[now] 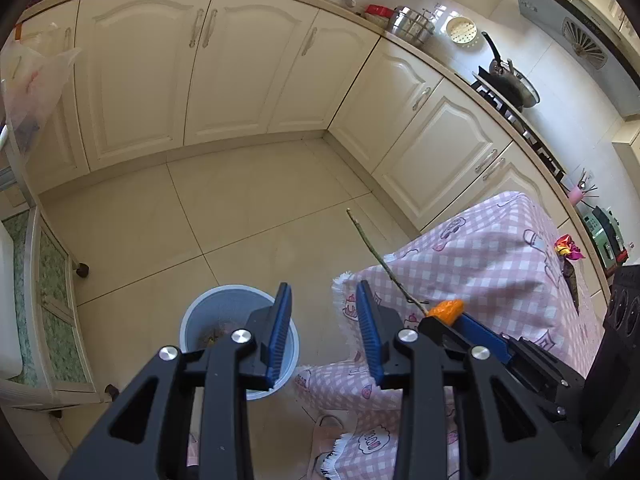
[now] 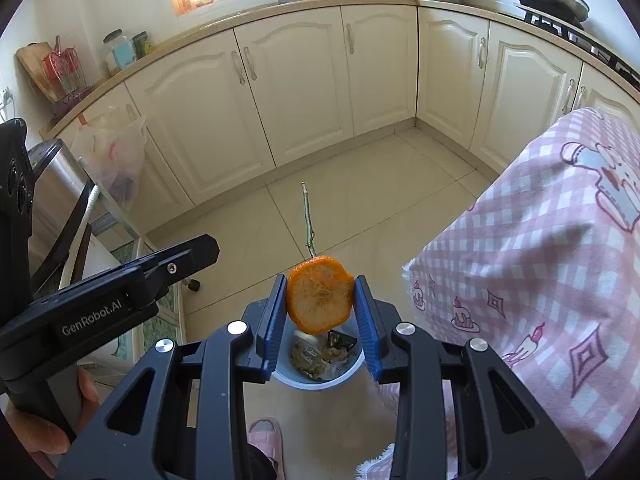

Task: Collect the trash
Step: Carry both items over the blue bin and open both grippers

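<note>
On the tiled kitchen floor [image 2: 360, 184], beside a table draped in a pink checked cloth [image 2: 540, 260], stands a pale blue bin [image 2: 320, 380] that already holds wrappers and scraps. In the right wrist view the bin sits directly below the right gripper [image 2: 320, 312], its mouth showing between and under the blue pads. In the left wrist view the same bin [image 1: 192, 320] lies low and to the left of the left gripper [image 1: 324, 320], partly hidden by that gripper's left finger.

The right gripper is clenched on an orange peel [image 2: 320, 294], the two pads pressing its opposite edges, so the round piece faces the camera with its pale inner side. A thin green stem [image 2: 308, 220] rises from the peel's top, its long axis pointing up and away from the gripper, toward the cabinets. Seen from the left wrist, the peel [image 1: 448, 308] and stem [image 1: 380, 256] hang just to the right of the left gripper, near the cloth's edge.

The left gripper stands spread, with nothing between its pads.

The right hand is plainly the nearer one: the peel looks to be over the bin's opening, so letting go should drop it straight in. The long stem is the likely snag, since it could catch the rim if the peel tips.
</note>
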The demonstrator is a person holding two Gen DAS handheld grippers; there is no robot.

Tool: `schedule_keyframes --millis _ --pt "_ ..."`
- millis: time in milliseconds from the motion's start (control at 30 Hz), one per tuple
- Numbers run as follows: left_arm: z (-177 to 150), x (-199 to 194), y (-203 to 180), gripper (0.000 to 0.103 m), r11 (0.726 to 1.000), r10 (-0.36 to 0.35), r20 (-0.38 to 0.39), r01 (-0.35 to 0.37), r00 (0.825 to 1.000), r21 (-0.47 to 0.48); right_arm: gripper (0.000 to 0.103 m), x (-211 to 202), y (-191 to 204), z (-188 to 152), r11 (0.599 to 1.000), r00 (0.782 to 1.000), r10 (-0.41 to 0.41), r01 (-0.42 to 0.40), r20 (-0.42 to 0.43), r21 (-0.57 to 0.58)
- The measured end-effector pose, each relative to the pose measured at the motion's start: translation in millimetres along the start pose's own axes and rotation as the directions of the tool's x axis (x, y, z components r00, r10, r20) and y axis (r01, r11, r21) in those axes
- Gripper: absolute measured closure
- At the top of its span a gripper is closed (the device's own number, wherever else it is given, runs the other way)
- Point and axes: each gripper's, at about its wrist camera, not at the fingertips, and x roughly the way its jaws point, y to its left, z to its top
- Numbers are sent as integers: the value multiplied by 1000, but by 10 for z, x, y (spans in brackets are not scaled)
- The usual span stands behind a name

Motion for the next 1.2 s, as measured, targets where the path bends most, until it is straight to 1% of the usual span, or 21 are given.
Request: schedule_keyframes --millis 333,567,600,700,733,800,1000,1067,1200 --pt "-71 7 139 70 999 22 -17 -22 1000 -27 72 85 100 3 1000 1000 15 -15 -12 -9" --pt "-7 -150 259 70 997 55 29 -54 998 -48 71 125 175 85 999 999 37 -37 0 -18" --pt "12 -182 279 69 997 63 38 -61 997 -54 71 129 187 108 999 999 42 -42 7 -16" --pt "72 -252 323 65 995 79 62 -75 995 -65 65 150 209 191 998 998 59 -59 34 -4" --pt "92 -265 332 65 995 82 64 -77 995 -67 57 153 215 213 998 997 60 -60 42 -2" --pt "123 -291 336 65 995 84 67 -79 994 -65 54 141 244 251 999 997 49 -48 53 -10" --pt "141 -351 206 65 997 70 75 -67 995 -41 54 -39 181 302 999 996 41 -39 84 -19" --pt "140 -372 107 65 998 61 77 -59 995 -24 54 -174 81 311 1000 994 24 -23 105 -12" --pt "131 -421 -214 65 1000 8 80 -10 997 24 54 -519 -191 305 1000 988 -12 10 157 10"
